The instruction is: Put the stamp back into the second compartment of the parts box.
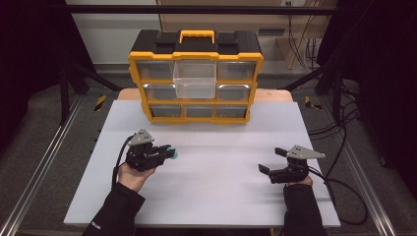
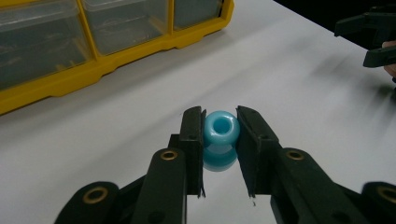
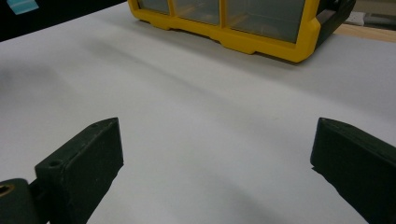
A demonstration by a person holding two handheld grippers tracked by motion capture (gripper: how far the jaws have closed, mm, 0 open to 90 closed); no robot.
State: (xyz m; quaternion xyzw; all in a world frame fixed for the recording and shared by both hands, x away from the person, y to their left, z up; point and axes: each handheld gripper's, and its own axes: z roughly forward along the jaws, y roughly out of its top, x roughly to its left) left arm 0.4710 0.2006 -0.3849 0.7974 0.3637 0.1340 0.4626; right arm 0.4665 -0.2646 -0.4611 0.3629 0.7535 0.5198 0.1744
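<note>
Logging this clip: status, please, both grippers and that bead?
Left gripper shut on blue bead, just above table. Right gripper open, empty. Organizer's top-middle drawer pulled out. Path clear.

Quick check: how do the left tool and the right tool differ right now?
The left tool is shut on a blue bead; the right tool is open with nothing between its jaws. The left tool sits nearer the yellow drawer box; the right tool is nearer the table's right edge. Both are black, hand-held, low over the white table.
</note>
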